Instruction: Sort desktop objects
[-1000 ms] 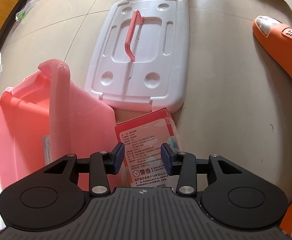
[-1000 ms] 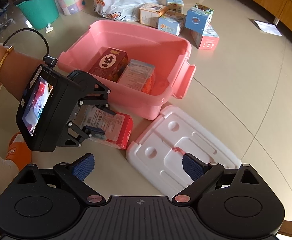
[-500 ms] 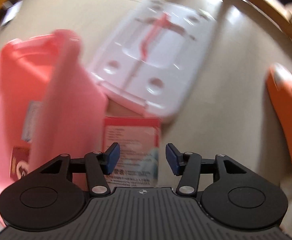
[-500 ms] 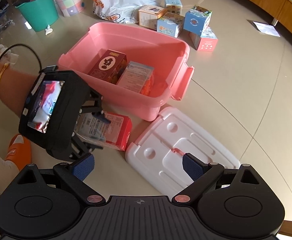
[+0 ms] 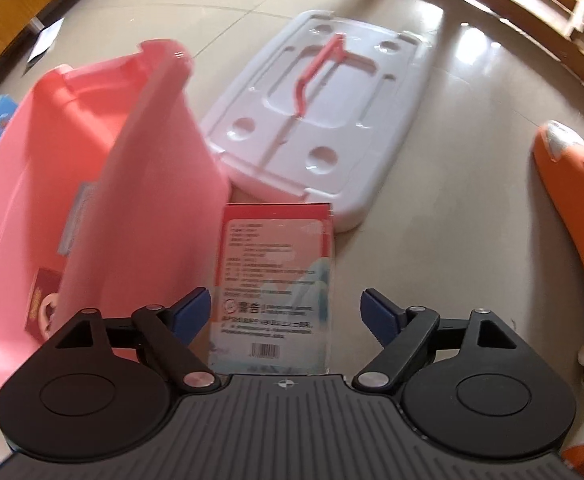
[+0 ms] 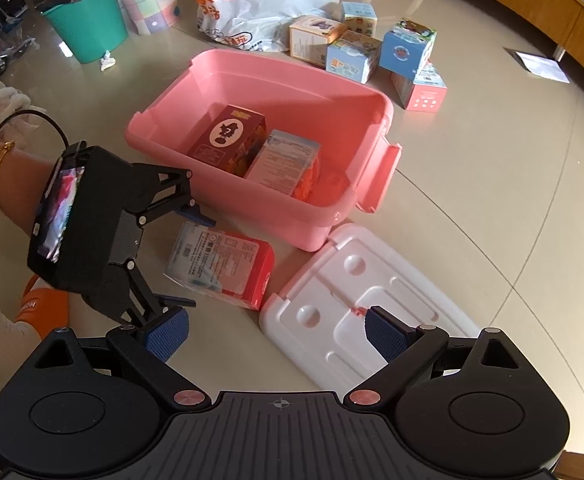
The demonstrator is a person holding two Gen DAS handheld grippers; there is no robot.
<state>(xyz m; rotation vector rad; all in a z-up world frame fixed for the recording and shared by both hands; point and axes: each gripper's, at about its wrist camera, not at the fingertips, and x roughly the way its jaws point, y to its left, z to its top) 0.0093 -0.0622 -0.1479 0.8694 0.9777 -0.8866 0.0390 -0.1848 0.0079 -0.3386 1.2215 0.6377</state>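
Observation:
A red and white box (image 5: 278, 280) (image 6: 222, 270) lies flat on the floor beside the pink storage bin (image 5: 104, 184) (image 6: 368, 104). My left gripper (image 5: 284, 314) (image 6: 184, 260) is open, its jaws on either side of the box's near end without touching it. The bin holds a dark red box (image 6: 230, 140) and a pale printed box (image 6: 284, 162). My right gripper (image 6: 278, 330) is open and empty, held above the floor near the white bin lid (image 6: 372, 304) (image 5: 324, 120).
Several small toy boxes (image 6: 372, 56) and a white plastic bag (image 6: 260, 0) lie behind the bin. A green bucket (image 6: 86, 28) stands far left. An orange slipper (image 5: 576, 208) is at the right of the left wrist view. Wooden furniture lines the room's edge.
My left gripper has opened wider and turned, now lined up with the red and white box. The box rests on the floor. The right gripper has barely moved.

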